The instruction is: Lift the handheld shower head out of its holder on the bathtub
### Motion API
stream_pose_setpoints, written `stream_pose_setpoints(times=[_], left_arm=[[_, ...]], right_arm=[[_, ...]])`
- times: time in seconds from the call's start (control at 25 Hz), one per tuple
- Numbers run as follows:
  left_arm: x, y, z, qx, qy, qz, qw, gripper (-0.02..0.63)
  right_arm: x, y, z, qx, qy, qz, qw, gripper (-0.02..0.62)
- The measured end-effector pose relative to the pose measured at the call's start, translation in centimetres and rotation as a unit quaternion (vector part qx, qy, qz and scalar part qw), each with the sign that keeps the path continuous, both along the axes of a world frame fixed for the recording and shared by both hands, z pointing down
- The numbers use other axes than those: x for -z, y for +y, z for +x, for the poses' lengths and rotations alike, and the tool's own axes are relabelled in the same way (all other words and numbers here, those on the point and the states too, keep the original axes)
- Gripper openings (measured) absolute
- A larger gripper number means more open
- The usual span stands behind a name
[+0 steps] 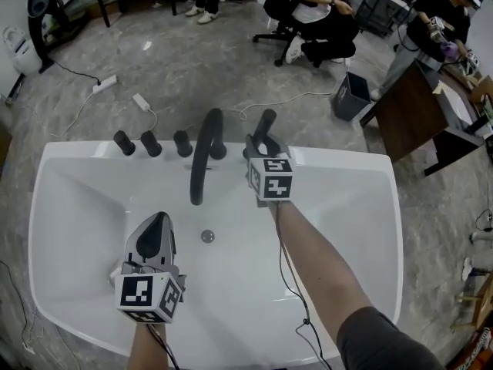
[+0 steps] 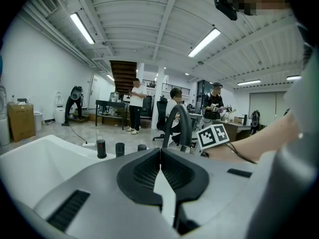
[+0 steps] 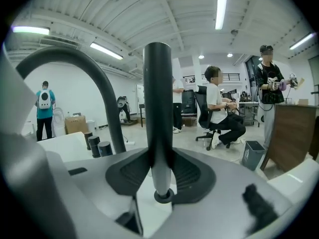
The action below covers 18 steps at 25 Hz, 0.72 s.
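Observation:
The handheld shower head [image 1: 265, 123] is a black rod standing upright at the tub's back rim, right of the spout. My right gripper [image 1: 260, 146] is shut on it. In the right gripper view both pads clamp the rod [image 3: 157, 108] low on its shaft; its pale lower end reaches down to the ring of the black holder [image 3: 163, 196]. My left gripper [image 1: 159, 222] hovers over the basin, left of the drain. Its jaws are shut with nothing between them [image 2: 160, 159].
The white bathtub [image 1: 69, 206] has a black arched spout [image 1: 206, 153] and three black knobs [image 1: 151, 143] on its back rim, and a drain [image 1: 207, 237] in the floor. Behind it stand people, office chairs, a bin [image 1: 350, 96] and a brown desk [image 1: 412, 114].

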<state>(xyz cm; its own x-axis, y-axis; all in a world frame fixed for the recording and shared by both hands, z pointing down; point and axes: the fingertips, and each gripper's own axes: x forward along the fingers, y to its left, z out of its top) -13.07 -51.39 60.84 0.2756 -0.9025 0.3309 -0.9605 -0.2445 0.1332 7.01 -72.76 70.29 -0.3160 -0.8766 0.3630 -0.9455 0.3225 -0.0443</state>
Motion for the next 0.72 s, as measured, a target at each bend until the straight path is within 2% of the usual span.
stream_pose_setpoints(times=[0.32, 0.52, 0.72], left_arm=[[6.1, 3.9, 1.3, -0.016, 0.005, 0.029, 0.9994, 0.015], [9.0, 7.2, 2.2, -0.034, 0.010, 0.043, 0.9985, 0.015], [10.5, 11.2, 2.9, -0.053, -0.004, 0.051, 0.9973, 0.015]], right_arm=[[7.7, 6.0, 0.6, 0.015, -0.015, 0.043, 0.999, 0.140], [11.5, 11.7, 0.0, 0.033, 0.011, 0.064, 0.997, 0.140], [15.2, 17.1, 0.0, 0.034, 0.019, 0.084, 0.996, 0.140]])
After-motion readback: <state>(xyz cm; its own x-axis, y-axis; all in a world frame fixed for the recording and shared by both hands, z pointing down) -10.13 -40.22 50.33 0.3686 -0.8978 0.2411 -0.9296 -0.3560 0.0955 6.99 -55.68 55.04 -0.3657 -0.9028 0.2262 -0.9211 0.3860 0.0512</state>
